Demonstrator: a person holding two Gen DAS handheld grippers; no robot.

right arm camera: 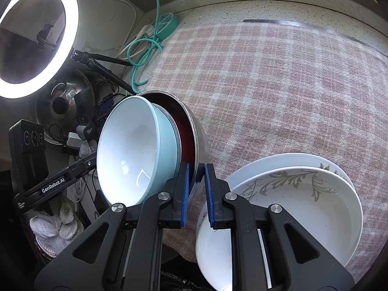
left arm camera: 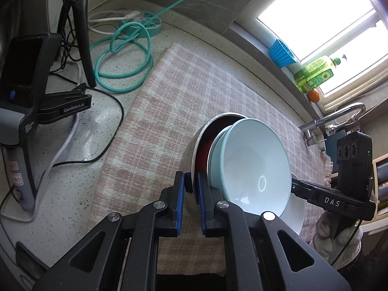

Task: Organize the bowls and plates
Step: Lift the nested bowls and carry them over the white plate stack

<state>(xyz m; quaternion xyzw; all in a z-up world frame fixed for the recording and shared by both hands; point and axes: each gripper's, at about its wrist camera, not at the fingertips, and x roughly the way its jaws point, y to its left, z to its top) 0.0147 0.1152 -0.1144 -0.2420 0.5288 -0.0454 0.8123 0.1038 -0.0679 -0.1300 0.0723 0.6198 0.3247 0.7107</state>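
Observation:
A steel bowl (left arm camera: pixel 188 160) with a red inside holds a nested light-blue bowl (left arm camera: pixel 252 165), both tilted on edge above the checked cloth (left arm camera: pixel 184 92). My left gripper (left arm camera: pixel 190 184) is shut on the steel bowl's rim. My right gripper (right arm camera: pixel 196 177) is shut on the opposite rim of the same steel bowl (right arm camera: pixel 198 133); the blue bowl (right arm camera: pixel 131 150) faces left there. A stack of white plates with a leaf pattern (right arm camera: pixel 303 194) lies at the lower right, with a small white bowl (right arm camera: pixel 213 249) beneath my right fingers.
A teal cable (left arm camera: pixel 121 55) and power strip (left arm camera: pixel 145 21) lie at the back left. A tripod leg (left arm camera: pixel 82 31), a ring light (right arm camera: pixel 38 36) and a steel pot lid (right arm camera: pixel 68 101) stand left. A tap (left arm camera: pixel 339 116), a soap bottle (left arm camera: pixel 315 72) and a blue cup (left arm camera: pixel 282 53) are right.

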